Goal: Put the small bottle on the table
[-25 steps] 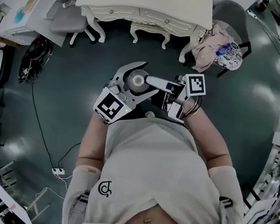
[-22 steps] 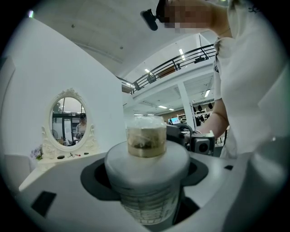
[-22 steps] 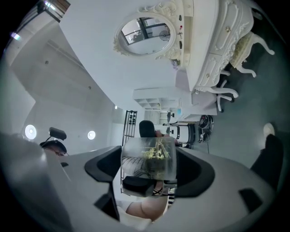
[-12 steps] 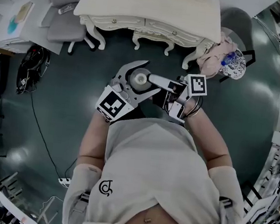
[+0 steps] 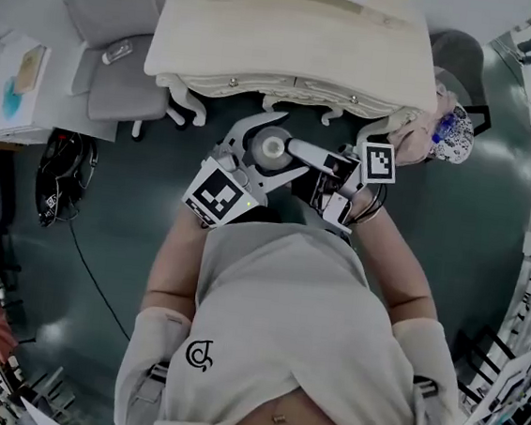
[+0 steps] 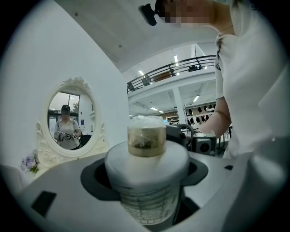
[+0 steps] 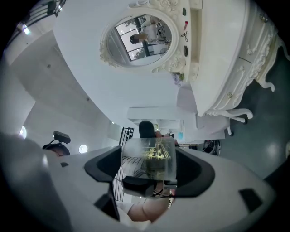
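Nothing is set down yet: our right gripper (image 7: pixel 149 171) is closed on the small bottle (image 6: pixel 146 141), which sits atop the white container (image 6: pixel 146 174) clamped in our left gripper (image 5: pixel 284 145), so we judge the carry to the table (image 5: pixel 294 32) at twelve o'clock is all left.

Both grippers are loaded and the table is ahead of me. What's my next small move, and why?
Probably lift the right gripper to draw the small bottle off the white container that the left gripper clamps. The bottle seems to sit on the container, and the dressing table lies just ahead.
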`<action>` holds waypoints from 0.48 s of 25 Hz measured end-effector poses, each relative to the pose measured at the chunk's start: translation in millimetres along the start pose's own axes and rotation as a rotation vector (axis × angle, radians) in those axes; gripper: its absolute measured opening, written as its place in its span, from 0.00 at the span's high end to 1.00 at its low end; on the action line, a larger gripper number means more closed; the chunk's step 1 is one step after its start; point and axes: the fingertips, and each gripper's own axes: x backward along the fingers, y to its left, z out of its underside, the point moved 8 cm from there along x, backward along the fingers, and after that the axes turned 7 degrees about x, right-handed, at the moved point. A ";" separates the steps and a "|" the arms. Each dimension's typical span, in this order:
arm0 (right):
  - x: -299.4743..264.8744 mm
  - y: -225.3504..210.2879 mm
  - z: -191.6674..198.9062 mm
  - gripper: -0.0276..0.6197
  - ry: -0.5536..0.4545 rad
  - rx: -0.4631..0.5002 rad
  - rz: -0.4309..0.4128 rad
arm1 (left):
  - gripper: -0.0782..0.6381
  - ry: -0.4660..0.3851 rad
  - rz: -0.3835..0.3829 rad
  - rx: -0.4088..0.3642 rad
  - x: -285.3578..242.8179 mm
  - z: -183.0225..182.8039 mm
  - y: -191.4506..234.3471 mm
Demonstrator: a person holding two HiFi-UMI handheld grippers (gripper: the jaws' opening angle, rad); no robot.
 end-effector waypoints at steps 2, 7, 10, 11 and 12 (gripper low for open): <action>-18.9 -6.0 -10.6 0.40 -0.019 0.001 0.000 | 0.40 0.006 0.015 -0.003 6.8 -1.2 22.8; -52.6 -23.2 -31.4 0.40 -0.053 -0.010 0.009 | 0.40 0.019 0.051 0.014 17.8 2.1 67.4; -62.5 -35.9 -40.9 0.40 -0.062 -0.032 0.013 | 0.40 0.030 0.053 0.034 18.5 9.6 85.3; -64.4 -40.4 -45.0 0.39 -0.065 -0.039 0.015 | 0.40 0.034 0.054 0.040 17.1 12.4 91.2; -65.8 -45.2 -49.8 0.40 -0.067 -0.044 0.018 | 0.40 0.038 0.054 0.045 15.0 15.0 97.5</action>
